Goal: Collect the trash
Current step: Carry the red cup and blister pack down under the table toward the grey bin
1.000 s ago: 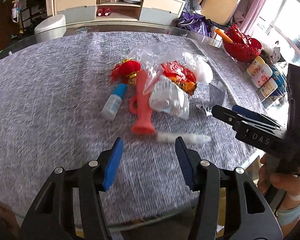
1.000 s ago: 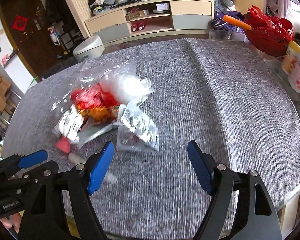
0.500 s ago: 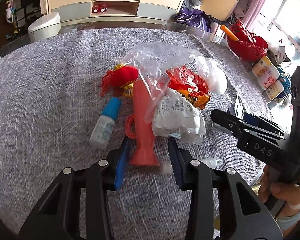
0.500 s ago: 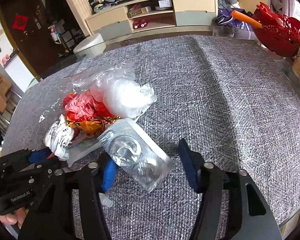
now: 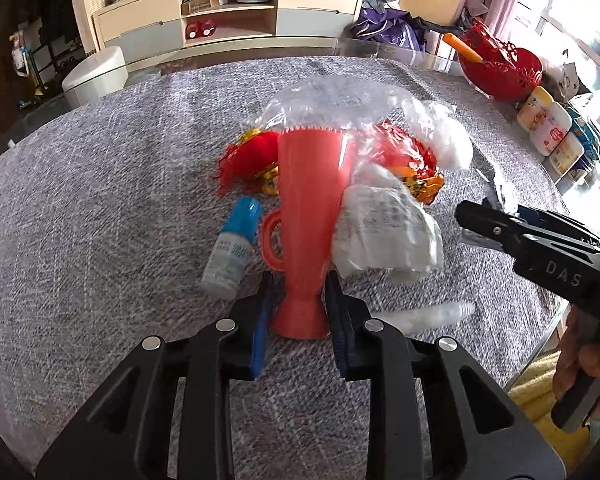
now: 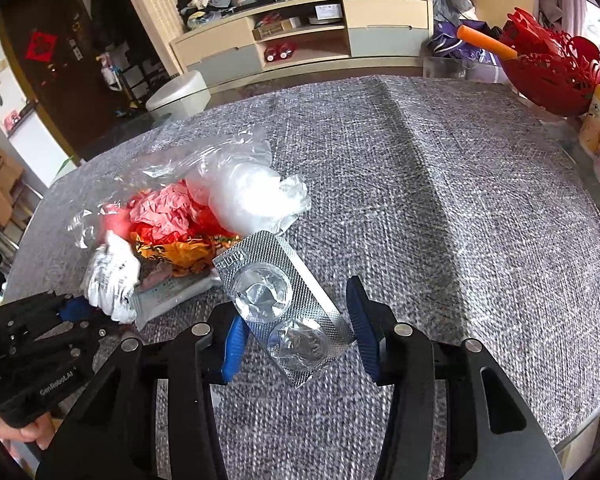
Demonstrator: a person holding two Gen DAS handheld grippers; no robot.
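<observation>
Left wrist view: left gripper (image 5: 298,304), jaws just closing, clamps the red plastic horn (image 5: 308,216) mid-table (image 5: 100,184). Right gripper (image 6: 296,332) fingers grip the silver blister pack (image 6: 284,300) near the table's front edge.

A coral plastic horn (image 5: 310,216) lies flat, flared base toward the camera, its toothed mouth tucked into a clear plastic bag (image 5: 340,100). Beside the horn's left: a small blue-capped bottle (image 5: 232,254) on its side. To its right: crumpled white paper (image 5: 384,232), red foil wrappers (image 5: 404,160). A silver blister pack (image 6: 284,304) lies tilted just beyond these
</observation>
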